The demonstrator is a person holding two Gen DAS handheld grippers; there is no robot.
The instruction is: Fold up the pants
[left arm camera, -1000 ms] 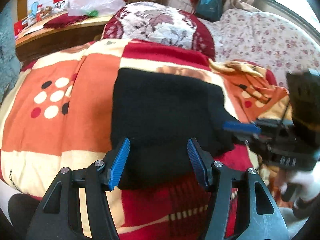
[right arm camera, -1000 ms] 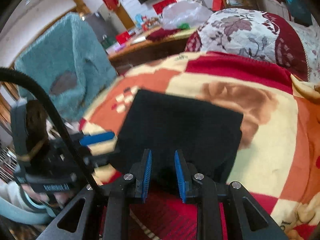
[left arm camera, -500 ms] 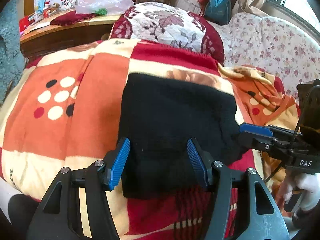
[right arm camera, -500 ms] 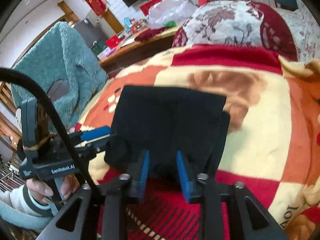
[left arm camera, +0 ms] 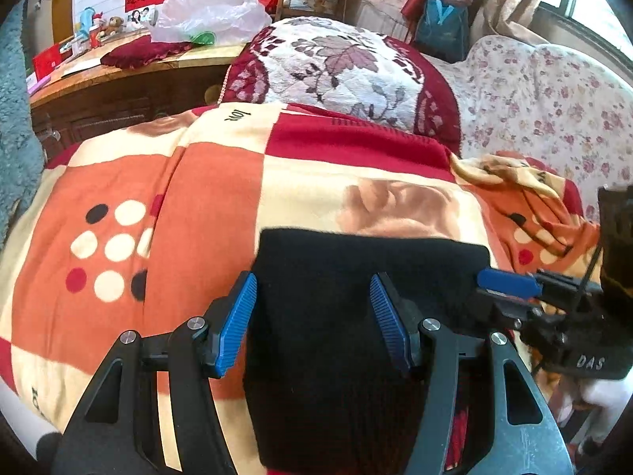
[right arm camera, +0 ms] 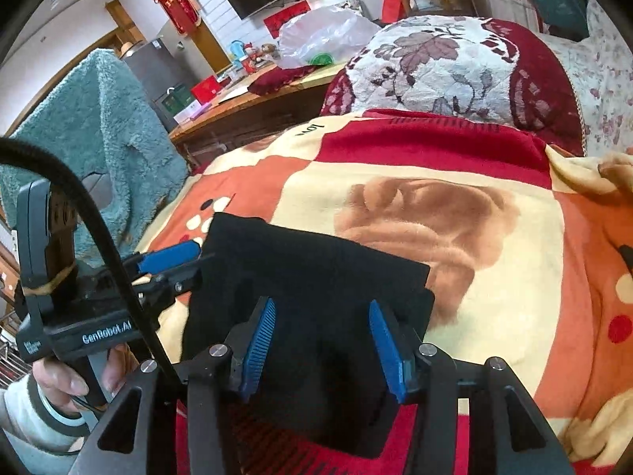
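The black pants (left arm camera: 348, 316) lie folded into a thick rectangle on the patterned blanket (left arm camera: 198, 206); they also show in the right wrist view (right arm camera: 316, 277). My left gripper (left arm camera: 312, 318) is open, its blue pads either side of the near-left part of the stack. My right gripper (right arm camera: 322, 348) is open over the near-right edge of the stack. Each gripper shows in the other's view: the right one (left arm camera: 510, 283) at the stack's right side, the left one (right arm camera: 170, 257) at its left side.
A floral cushion (left arm camera: 340, 67) lies behind the blanket, with a flowered sofa back (left arm camera: 554, 107) to the right. A wooden table (left arm camera: 118, 71) with a plastic bag and small items stands at the back left. A teal fleece (right arm camera: 91, 134) hangs at the left.
My right gripper has opened from nearly shut. Both grippers have moved forward and lower over the pants, which look more compactly stacked. My left gripper stays open.
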